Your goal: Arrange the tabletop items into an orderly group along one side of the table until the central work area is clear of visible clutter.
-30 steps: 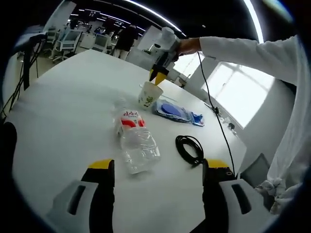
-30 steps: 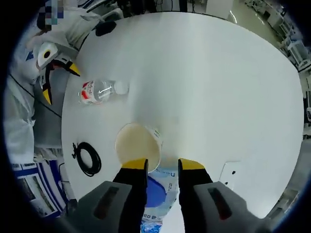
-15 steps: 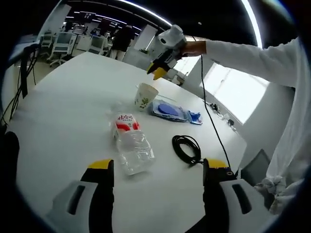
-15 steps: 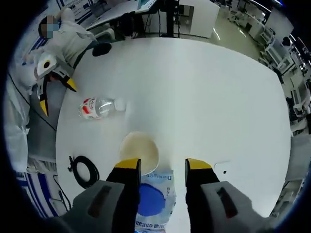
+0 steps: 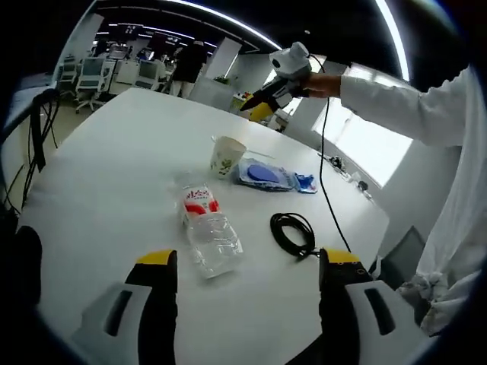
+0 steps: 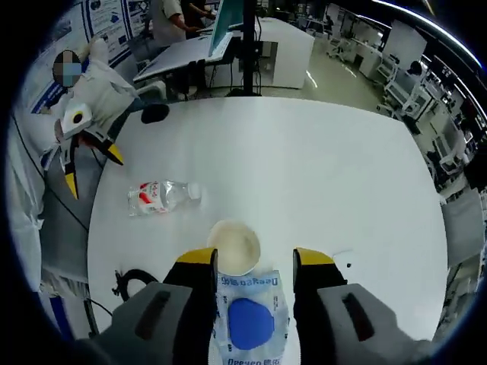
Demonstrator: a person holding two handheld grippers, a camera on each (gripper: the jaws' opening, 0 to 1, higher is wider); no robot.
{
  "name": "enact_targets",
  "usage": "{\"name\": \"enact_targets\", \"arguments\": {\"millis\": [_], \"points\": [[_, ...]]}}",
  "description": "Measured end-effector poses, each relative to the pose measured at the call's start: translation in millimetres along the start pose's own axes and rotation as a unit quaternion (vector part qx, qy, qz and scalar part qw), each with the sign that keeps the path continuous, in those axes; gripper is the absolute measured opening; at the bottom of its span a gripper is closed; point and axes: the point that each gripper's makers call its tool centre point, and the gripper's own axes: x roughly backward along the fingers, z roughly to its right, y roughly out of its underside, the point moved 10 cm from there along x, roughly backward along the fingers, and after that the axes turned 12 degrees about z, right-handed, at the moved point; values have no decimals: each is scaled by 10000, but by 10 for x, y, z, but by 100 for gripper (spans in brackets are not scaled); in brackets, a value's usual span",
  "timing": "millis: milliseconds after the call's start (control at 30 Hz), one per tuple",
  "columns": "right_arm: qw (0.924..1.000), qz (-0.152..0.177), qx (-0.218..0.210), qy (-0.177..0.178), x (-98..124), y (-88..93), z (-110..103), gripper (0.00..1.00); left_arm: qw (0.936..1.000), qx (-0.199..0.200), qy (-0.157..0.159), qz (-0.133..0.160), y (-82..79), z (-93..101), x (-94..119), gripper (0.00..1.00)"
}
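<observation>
In the left gripper view the left gripper (image 5: 243, 266) hangs wide and empty over the white worktop (image 5: 99, 167); a plastic bottle (image 5: 207, 228) lies just ahead between its jaws, a paper cup (image 5: 227, 154) and blue packet (image 5: 266, 174) beyond, a black cable coil (image 5: 295, 233) to the right; in the right gripper view the right gripper (image 6: 255, 266) hangs wide and empty, the packet (image 6: 249, 319) between its jaws, the cup (image 6: 235, 246) just ahead.

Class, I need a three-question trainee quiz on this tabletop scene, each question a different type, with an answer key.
1. True or false: the water bottle lies on its side on the table.
2. Multiple choice: next to the paper cup lies A) a blue and white packet, B) a book, C) a plate.
3. Fill in: the coiled thing near the table edge is a black ____.

Key: 1 true. 2 A, the blue and white packet. 3 cable.
</observation>
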Motion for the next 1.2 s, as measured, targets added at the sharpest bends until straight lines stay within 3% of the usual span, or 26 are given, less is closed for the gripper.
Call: {"name": "enact_targets", "arguments": {"millis": [367, 600, 767, 1000, 1200], "points": [[9963, 665, -346, 411, 391, 147, -373, 38, 9997, -185, 133, -75, -109, 76, 3, 78], [9864, 1164, -877, 756, 601, 318, -694, 37, 9992, -303, 243, -104, -171, 160, 2, 78], [9810, 1289, -1209, 801, 638, 528, -989, 36, 9986, -387, 323, -151, -201, 229, -5, 78], [9677, 1364, -1864, 1008, 656, 957, -1404, 36, 9973, -518, 450, -257, -217, 335, -35, 77], [9468, 1495, -2506, 1356, 682, 1293, -1648, 35, 9956, -607, 603, -377, -222, 437, -129, 77]]}}
